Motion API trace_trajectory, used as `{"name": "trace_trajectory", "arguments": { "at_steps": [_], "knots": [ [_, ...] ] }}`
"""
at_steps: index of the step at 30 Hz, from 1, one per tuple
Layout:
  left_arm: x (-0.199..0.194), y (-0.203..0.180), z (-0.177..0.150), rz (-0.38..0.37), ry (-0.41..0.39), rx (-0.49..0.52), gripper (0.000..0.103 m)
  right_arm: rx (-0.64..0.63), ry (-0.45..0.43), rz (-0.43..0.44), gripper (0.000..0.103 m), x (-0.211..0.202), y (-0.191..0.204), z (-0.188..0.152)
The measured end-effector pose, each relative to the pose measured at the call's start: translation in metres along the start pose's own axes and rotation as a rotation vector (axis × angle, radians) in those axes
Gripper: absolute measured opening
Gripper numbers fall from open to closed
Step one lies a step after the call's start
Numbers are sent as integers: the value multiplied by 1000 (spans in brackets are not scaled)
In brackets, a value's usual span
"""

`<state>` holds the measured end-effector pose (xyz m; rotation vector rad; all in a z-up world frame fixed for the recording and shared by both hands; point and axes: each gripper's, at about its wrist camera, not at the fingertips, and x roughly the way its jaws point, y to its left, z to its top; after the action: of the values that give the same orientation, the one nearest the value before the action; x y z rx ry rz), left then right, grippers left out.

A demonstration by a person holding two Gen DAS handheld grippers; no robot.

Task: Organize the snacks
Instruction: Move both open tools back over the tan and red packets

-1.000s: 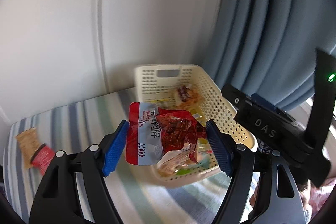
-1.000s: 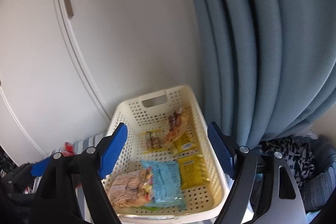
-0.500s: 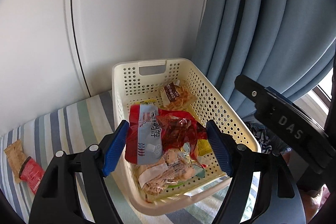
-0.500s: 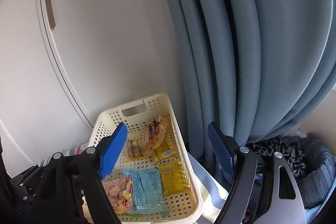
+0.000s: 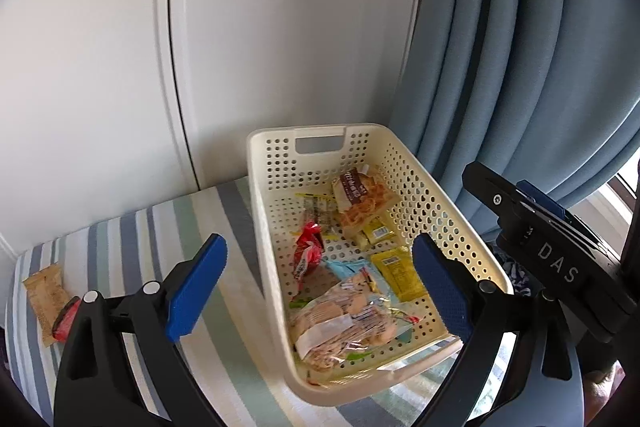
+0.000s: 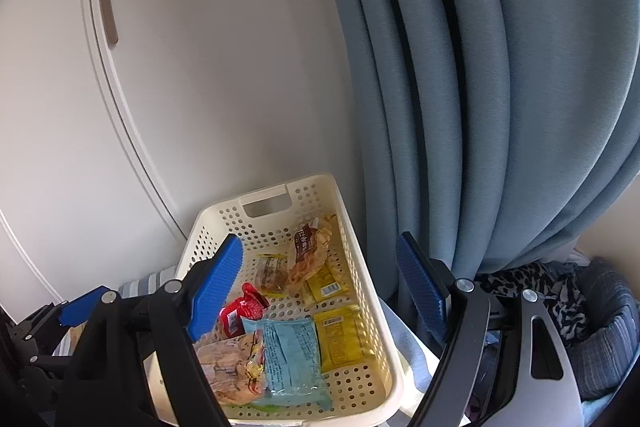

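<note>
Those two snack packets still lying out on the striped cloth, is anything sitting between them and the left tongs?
Nothing visible does. The tan packet and the red packet lie at the far left of the striped cloth, with only bare cloth toward the open, empty left tongs. The basket rim is low, so dropping them in looks unobstructed.

A cream perforated basket (image 6: 362,291) stood on a striped cloth (image 6: 146,285) against a white cabinet door (image 6: 224,75), with blue-grey curtains (image 6: 480,87) hanging to its right. The right gripper (image 6: 320,291) hovered above the basket, its blue pads spread wide and nothing between them. Inside lay a red packet (image 6: 240,311), a light blue packet (image 6: 290,359), a clear bag of biscuits (image 6: 230,367), yellow packets (image 6: 340,343) and a brown-labelled snack (image 6: 310,251) near the handle slot. Part of the left gripper (image 6: 82,307) showed at lower left. Patterned fabric (image 6: 532,283) lay heaped at right.
</note>
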<state>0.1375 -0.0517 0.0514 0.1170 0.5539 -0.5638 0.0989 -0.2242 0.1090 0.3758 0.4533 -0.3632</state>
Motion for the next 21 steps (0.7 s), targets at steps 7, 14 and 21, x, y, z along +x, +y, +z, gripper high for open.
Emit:
{"name": "trace_trajectory", "arguments": {
  "at_steps": [7,14,21],
  "knots": [
    [-8,6,-1,29,-16,-2,95,-6,4,4,78,1,1,-3],
    [-19,12,-3,66,-30,6,95,-28,5,21,79,2,9,-6],
    [-30,36,-12,99,-27,-37,96,-85,0,72,82,-3,29,-14]
  ]
}}
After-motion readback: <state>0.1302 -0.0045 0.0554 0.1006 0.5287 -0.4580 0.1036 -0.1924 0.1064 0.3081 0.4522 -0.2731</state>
